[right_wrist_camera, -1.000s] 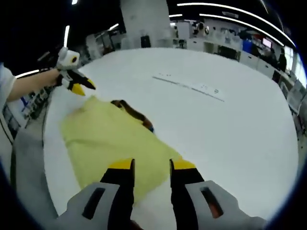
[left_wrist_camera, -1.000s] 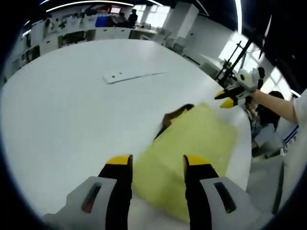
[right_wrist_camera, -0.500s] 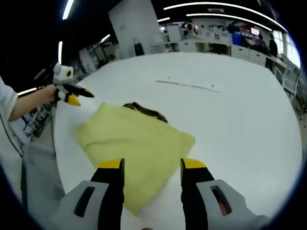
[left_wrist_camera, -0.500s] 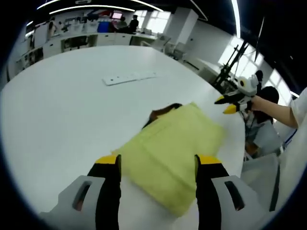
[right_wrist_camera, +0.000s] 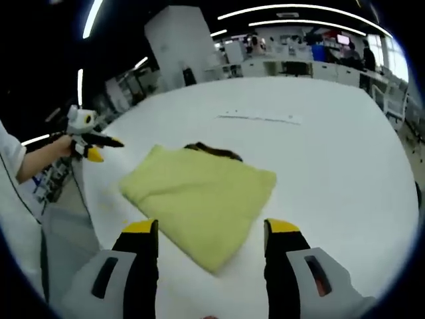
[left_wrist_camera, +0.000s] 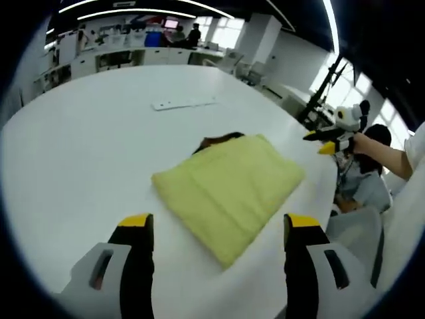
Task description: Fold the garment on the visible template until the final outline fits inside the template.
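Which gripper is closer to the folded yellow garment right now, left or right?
Hard to call. The left gripper and right gripper, both open, hover back from the garment on opposite sides, touching nothing.

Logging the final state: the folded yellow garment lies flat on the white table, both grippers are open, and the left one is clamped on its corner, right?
Not clamped. In the left gripper view the left gripper is open, holding nothing; the folded yellow garment lies flat on the white table. The right gripper is open too.
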